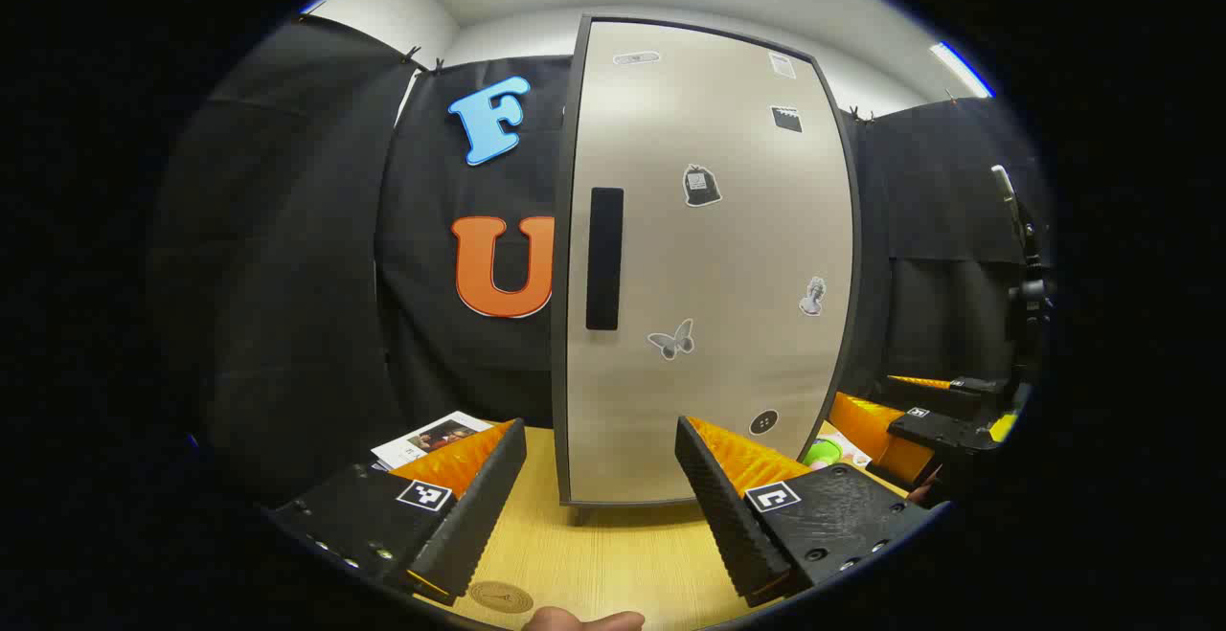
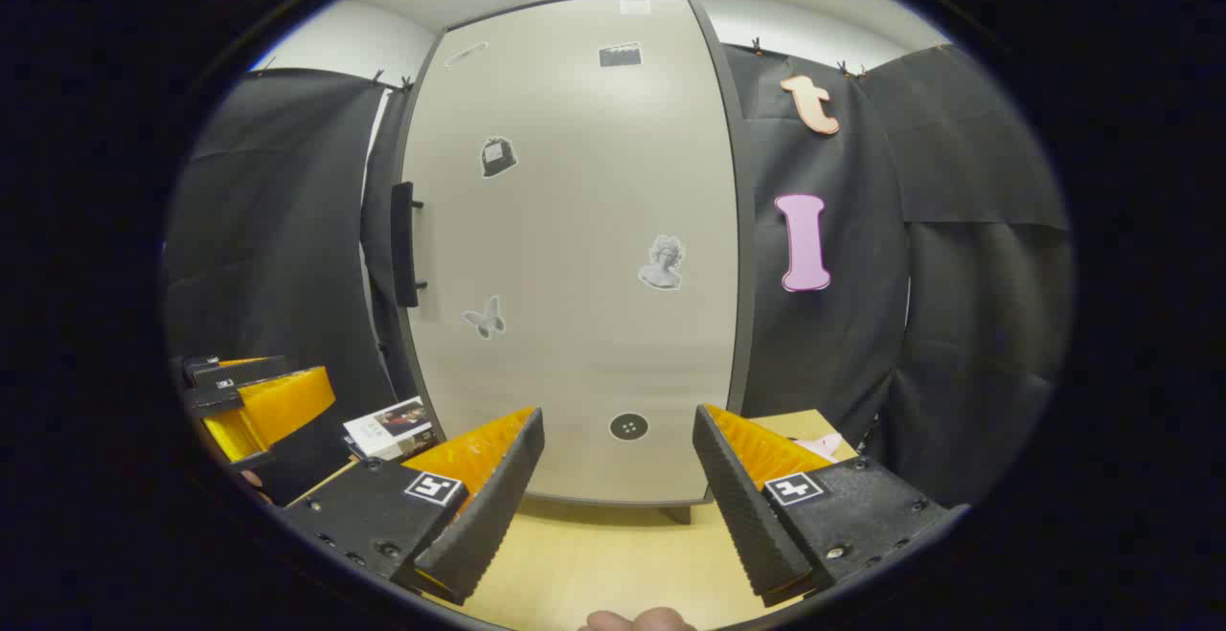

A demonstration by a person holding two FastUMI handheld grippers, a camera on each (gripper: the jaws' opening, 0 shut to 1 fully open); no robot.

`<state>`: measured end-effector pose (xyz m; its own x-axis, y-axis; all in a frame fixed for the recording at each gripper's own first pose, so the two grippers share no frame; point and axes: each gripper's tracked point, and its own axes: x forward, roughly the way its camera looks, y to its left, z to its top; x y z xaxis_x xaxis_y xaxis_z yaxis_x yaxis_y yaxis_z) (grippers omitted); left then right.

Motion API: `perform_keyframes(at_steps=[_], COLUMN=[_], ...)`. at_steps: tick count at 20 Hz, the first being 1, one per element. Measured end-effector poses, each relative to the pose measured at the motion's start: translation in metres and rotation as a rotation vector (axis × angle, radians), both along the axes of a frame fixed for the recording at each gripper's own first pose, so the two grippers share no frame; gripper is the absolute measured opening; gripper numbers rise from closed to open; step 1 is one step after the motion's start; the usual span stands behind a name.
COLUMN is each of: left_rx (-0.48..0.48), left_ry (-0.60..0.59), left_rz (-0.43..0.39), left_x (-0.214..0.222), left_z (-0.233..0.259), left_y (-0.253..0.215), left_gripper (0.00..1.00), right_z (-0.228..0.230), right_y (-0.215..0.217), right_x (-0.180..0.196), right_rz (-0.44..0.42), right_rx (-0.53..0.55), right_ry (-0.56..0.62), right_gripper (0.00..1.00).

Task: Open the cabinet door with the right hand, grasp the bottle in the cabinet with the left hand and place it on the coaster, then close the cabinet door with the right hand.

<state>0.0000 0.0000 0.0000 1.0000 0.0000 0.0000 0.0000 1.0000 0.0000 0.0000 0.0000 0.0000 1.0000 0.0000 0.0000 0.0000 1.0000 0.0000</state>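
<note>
A tall cabinet stands on the wooden table with its beige door (image 1: 709, 267) shut, so the inside is hidden. Its dark vertical handle (image 1: 604, 258) sits at the door's left edge. In the right gripper view the same door (image 2: 575, 248) faces me, with the handle (image 2: 404, 243) at its left edge. My left gripper (image 1: 599, 507) is open in front of the door's base, holding nothing. A round cork coaster (image 1: 500, 597) lies on the table near its left finger. My right gripper (image 2: 618, 507) is also open and close to the door's lower part, and shows farther right as well (image 1: 934, 420).
A booklet (image 1: 431, 437) lies on the table left of the cabinet, also seen in the right gripper view (image 2: 388, 427). Something green (image 1: 822, 452) lies right of the cabinet base. A black stand (image 1: 1025, 286) rises at the far right. Black cloth walls the booth.
</note>
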Motion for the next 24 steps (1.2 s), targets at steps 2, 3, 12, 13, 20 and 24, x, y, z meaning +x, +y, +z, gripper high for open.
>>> perform_keyframes(at_steps=[2, 3, 12, 13, 20, 24], left_rx=[0.001, 0.002, -0.002, -0.001, -0.011, -0.009], left_ry=[-0.001, 0.000, 0.008, 0.007, 0.002, -0.013], left_rz=[-0.001, -0.001, -0.001, 0.000, 0.015, 0.035], left_x=[0.000, 0.000, 0.001, 0.001, -0.002, -0.017], left_z=[0.000, 0.000, -0.002, -0.002, -0.004, -0.011], left_y=[0.001, 0.001, 0.001, 0.001, 0.007, 0.028], left_gripper=[0.95, 0.95, 0.95, 0.95, 0.95, 0.95], right_z=[-0.002, -0.002, -0.003, -0.002, 0.019, 0.054], right_y=[0.002, 0.002, 0.002, 0.003, 0.038, 0.090], right_x=[0.001, 0.002, 0.005, 0.006, 0.020, 0.039], right_rz=[0.003, 0.004, 0.006, 0.008, 0.085, 0.194], right_rx=[0.004, 0.006, 0.009, 0.010, -0.004, -0.013], right_ry=[0.004, 0.005, 0.006, 0.006, -0.028, -0.076], right_gripper=[1.00, 1.00, 1.00, 1.00, 1.00, 1.00])
